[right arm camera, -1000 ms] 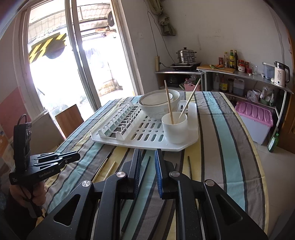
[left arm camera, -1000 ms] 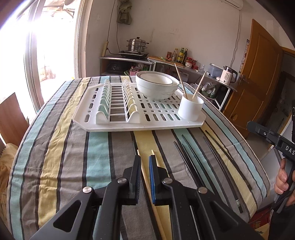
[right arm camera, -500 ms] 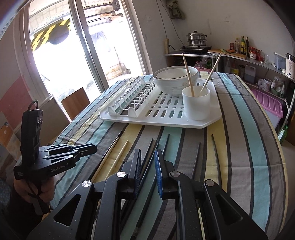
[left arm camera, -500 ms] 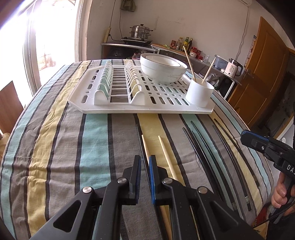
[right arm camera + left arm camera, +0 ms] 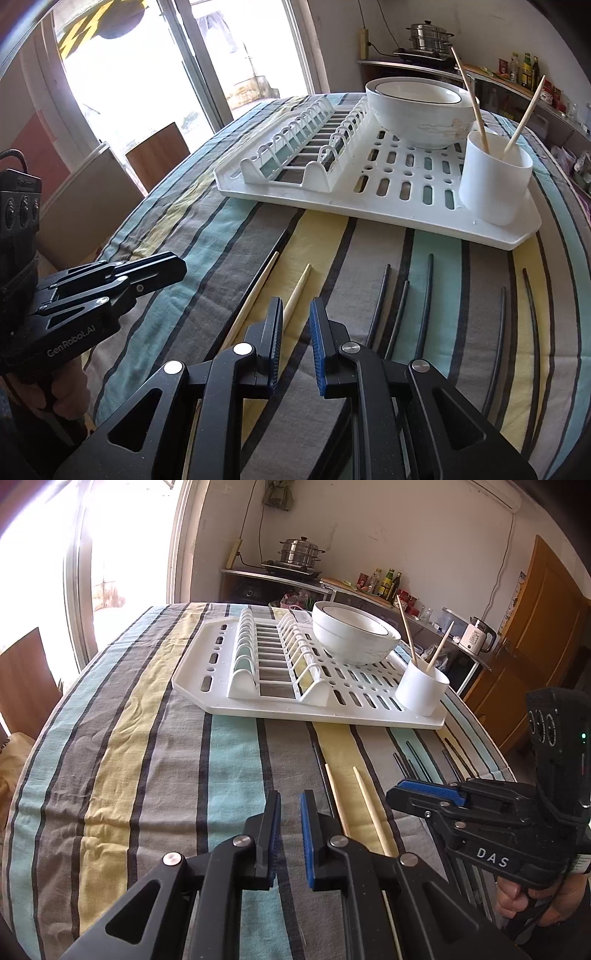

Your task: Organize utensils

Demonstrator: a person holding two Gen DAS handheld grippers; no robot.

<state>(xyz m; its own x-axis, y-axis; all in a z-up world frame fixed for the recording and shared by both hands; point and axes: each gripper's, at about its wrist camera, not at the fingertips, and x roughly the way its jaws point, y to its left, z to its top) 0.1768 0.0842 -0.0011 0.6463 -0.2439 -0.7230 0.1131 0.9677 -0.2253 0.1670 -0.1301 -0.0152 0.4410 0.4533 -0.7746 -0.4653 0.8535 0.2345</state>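
Left wrist view: the striped cloth [image 5: 147, 757] covers the counter [image 5: 110, 849] from 9 o'clock across. At the bottom centre, the left tongs [image 5: 290, 797] hang over a grey stripe. Their blue pads stand a narrow gap apart, have just eased a little wider, and pinch nothing. The white rack [image 5: 207, 686] lies at 12 o'clock of them. On it the bowls [image 5: 354, 642] sit at the far right, and the cup [image 5: 421, 690] stands at its near right corner with two pale chopsticks [image 5: 406, 631] leaning in it. Two more pale sticks [image 5: 365, 805] lie flat on the yellow stripe at 2 o'clock of the left tongs, just beside their right finger. At 3 o'clock the right tongs come in side-on, gripped by a hand [image 5: 517, 901] at 4 o'clock.

Right wrist view: the left tongs appear at 9 o'clock over the cloth edge, with a hand [image 5: 62, 395] below them. The right tongs [image 5: 297, 306] are at the bottom centre, with a slim gap between their pads and nothing in it. The tip of one pale stick lies on the cloth at 11 o'clock, just by their left finger, and I cannot tell whether it touches. Dark chopsticks [image 5: 424, 302] are strewn from 1 to 3 o'clock. All of them are loose on the cloth, short of the rack.
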